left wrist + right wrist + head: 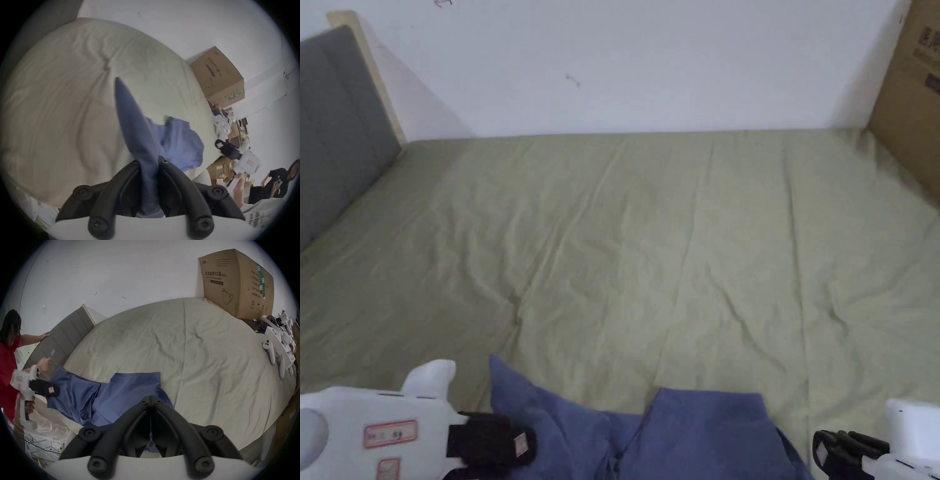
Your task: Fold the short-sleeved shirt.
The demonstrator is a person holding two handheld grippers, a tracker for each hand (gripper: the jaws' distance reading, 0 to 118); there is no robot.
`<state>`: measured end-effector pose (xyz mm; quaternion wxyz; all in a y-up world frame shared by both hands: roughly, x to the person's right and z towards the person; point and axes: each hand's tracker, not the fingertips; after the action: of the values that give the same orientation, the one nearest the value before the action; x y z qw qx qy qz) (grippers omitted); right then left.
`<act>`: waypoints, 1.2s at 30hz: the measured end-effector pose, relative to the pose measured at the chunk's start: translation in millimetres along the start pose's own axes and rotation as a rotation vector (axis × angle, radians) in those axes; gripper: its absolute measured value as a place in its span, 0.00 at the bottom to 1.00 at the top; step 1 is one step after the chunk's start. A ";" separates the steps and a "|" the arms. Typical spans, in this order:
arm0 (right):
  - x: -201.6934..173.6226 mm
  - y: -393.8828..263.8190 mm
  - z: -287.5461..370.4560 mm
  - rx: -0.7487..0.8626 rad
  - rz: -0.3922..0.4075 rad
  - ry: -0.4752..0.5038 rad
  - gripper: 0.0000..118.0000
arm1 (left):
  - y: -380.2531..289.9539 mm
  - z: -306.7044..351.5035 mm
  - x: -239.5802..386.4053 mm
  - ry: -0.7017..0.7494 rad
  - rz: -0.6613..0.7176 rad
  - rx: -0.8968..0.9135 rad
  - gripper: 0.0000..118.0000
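Pinching the blue shirt (pixel 113 395), the left gripper (pixel 148 164) and right gripper (pixel 151 398) each grip cloth. It stretches sideways between them at the bed's (pixel 675 250) near edge.

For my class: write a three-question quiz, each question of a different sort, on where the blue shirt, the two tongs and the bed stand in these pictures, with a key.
1. True or false: the left tongs are open and free of the shirt.
2. Multiple choice: the cardboard box stands A) in the middle of the bed sheet, B) at the bed's far right corner by the wall, C) on the shirt.
3. Fill in: the right tongs are ____ on a fold of the shirt.

Key: 1 false, both jaws press on blue cloth. 2 B. 3 shut.
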<state>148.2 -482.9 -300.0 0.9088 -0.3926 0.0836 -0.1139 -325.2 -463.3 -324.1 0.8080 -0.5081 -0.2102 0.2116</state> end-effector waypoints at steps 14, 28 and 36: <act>69.2 -19.5 36.6 0.053 -0.175 -0.102 0.00 | 14.7 -198.4 148.5 -0.009 -0.251 -0.316 0.56; 70.5 -31.8 27.5 0.016 -0.204 -0.098 0.00 | 20.7 -153.3 98.2 -0.008 -0.157 -0.160 0.05; 67.6 -30.0 27.9 0.017 -0.197 -0.095 0.00 | -16.6 -219.9 133.7 -0.105 -0.339 -0.284 0.02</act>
<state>215.6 -502.0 -263.3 0.8994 -0.3961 0.0005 -0.1848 -91.2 -556.5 -379.2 0.7404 -0.5622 -0.3621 0.0671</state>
